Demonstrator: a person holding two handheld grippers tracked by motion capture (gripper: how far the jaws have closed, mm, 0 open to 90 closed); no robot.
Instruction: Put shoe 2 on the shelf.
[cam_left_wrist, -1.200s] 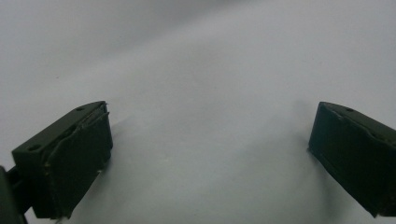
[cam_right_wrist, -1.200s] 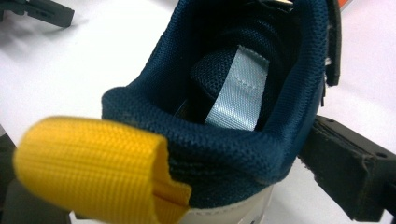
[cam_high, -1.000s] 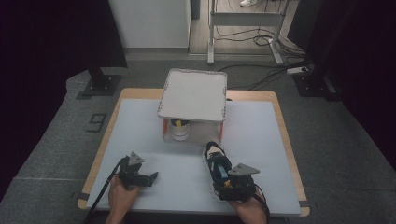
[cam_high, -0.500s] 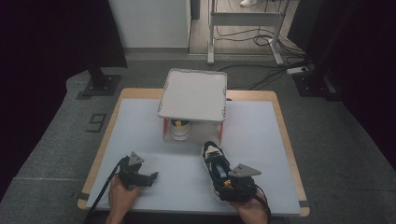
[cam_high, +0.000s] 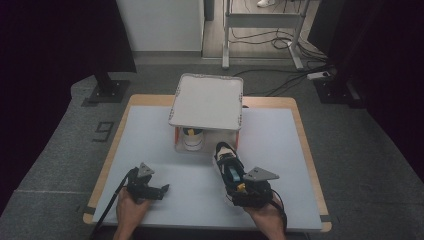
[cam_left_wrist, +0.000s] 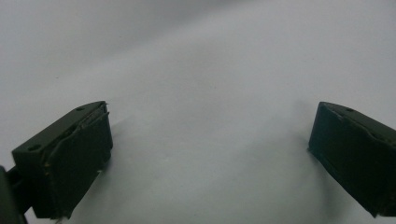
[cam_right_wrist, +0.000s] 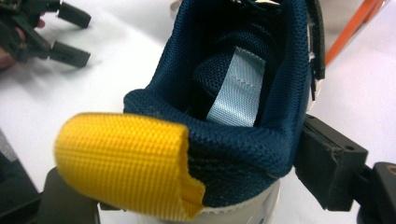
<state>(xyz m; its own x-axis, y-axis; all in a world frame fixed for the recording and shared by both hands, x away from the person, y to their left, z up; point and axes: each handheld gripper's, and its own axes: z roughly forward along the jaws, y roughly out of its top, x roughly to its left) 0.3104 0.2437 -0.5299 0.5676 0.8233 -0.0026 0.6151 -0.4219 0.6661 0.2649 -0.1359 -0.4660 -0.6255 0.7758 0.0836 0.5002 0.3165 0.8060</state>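
At the table's near left, the left gripper rests with jaws wide apart and nothing between them. Right of it, the right gripper has just been closing and clamps the heel of a shoe, whose toe points toward the shelf.

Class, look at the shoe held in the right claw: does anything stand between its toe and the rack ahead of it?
Nothing visible does. The shoe sits in the right claw, its toe already at the open front of the rack.
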